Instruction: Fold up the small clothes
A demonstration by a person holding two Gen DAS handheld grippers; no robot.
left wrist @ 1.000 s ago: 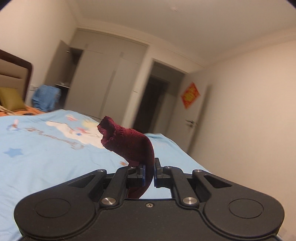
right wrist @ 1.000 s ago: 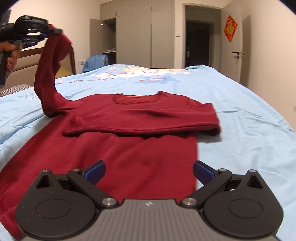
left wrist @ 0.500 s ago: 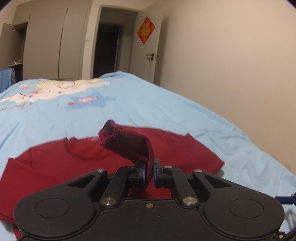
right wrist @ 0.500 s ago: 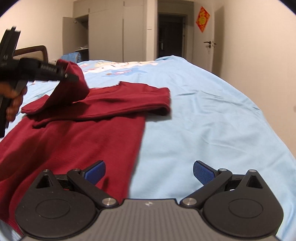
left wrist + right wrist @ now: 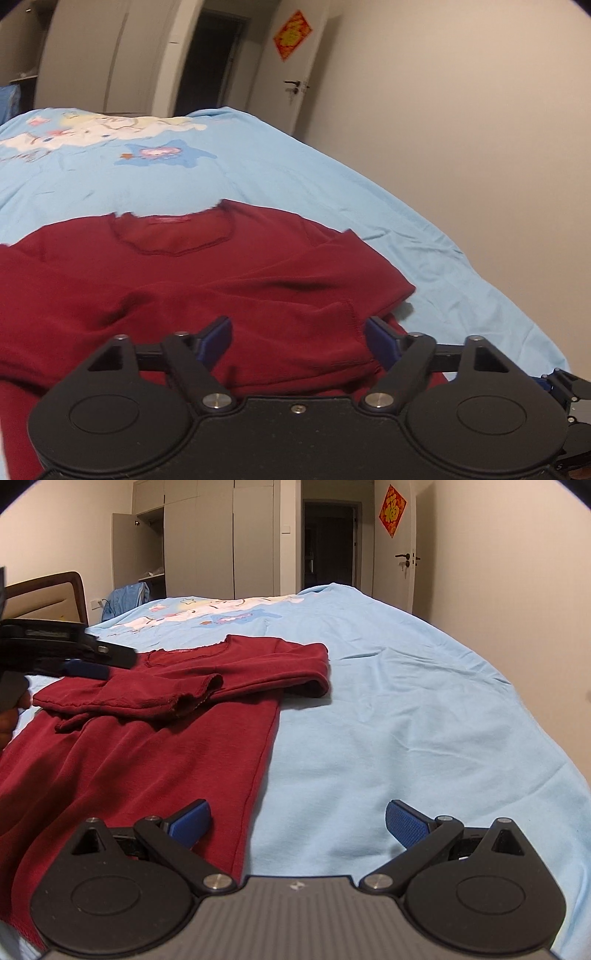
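A dark red long-sleeved top (image 5: 155, 753) lies flat on the light blue bed sheet (image 5: 406, 716), neckline (image 5: 173, 236) toward the far end. Both sleeves are folded across its chest; one sleeve's cuff (image 5: 195, 698) rests on top. My left gripper (image 5: 299, 338) stands open just above that sleeve cuff (image 5: 347, 325), nothing pinched between its blue pads. From the right wrist view the left gripper (image 5: 88, 664) hovers at the left over the folded sleeve. My right gripper (image 5: 297, 821) is open and empty, low over the top's right side edge.
The bed sheet carries a cartoon print (image 5: 221, 609) at the far end. A headboard (image 5: 44, 598) stands left, wardrobes (image 5: 207, 539) and a dark doorway (image 5: 328, 542) behind, a closed door (image 5: 395, 565) and bare wall (image 5: 461, 129) right. A person's hand (image 5: 9, 720) holds the left gripper.
The left gripper carried the raised sleeve across and down onto the chest, then opened and let it go. The right gripper drifted rightward, staying open.
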